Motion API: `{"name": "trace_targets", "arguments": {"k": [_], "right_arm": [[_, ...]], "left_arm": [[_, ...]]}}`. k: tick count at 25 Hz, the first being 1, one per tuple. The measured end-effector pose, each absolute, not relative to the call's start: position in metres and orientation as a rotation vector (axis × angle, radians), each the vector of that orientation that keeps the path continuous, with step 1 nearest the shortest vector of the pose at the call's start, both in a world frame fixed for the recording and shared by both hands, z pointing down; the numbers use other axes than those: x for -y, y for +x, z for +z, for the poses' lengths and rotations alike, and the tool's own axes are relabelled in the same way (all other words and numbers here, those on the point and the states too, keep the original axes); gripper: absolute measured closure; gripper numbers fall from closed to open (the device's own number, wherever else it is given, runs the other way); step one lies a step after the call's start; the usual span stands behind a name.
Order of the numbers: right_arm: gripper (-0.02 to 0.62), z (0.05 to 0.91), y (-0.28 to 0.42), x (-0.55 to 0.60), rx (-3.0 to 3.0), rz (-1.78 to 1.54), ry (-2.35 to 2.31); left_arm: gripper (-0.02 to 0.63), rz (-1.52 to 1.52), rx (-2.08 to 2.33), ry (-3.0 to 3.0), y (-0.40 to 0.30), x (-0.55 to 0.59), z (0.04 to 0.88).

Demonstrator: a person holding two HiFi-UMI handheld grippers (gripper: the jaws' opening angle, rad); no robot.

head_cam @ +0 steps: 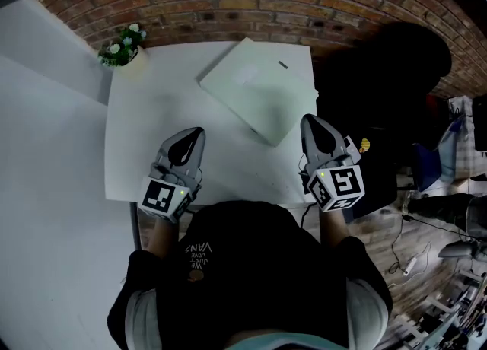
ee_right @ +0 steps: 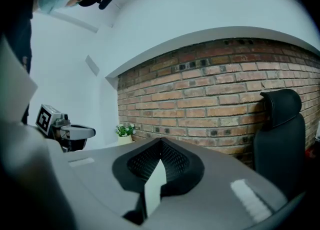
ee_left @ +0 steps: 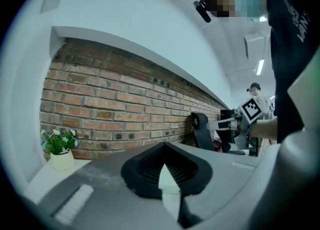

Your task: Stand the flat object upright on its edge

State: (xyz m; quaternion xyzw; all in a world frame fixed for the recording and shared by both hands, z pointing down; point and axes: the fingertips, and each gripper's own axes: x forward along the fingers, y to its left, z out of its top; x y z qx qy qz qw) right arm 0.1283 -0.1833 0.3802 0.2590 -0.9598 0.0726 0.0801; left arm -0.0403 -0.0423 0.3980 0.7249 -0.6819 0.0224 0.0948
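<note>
Upside-down white print (head_cam: 199, 250) on the black shirt (head_cam: 259, 280) reads "VANS".

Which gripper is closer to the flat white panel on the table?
The right gripper. Its tip sits right by the flat white panel's near right edge, while the left gripper has a stretch of bare table between.
</note>
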Motion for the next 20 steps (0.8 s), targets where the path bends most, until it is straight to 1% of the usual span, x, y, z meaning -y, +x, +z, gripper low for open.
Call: {"name": "trace_targets", "arguments": {"k": [9,20], "right_arm": [[0.597,0.395,0.127,0.233,2.847,0.171,0.687],[0.597,0.423,0.102,0.284,2.804,0.168,0.583]], "left_arm": [[0.606,0.059,2.095,2.089,-0.036,0.073,0.421],[0.606,-0.019,2.094,1.946,-0.043,0.1,0.446]]}}
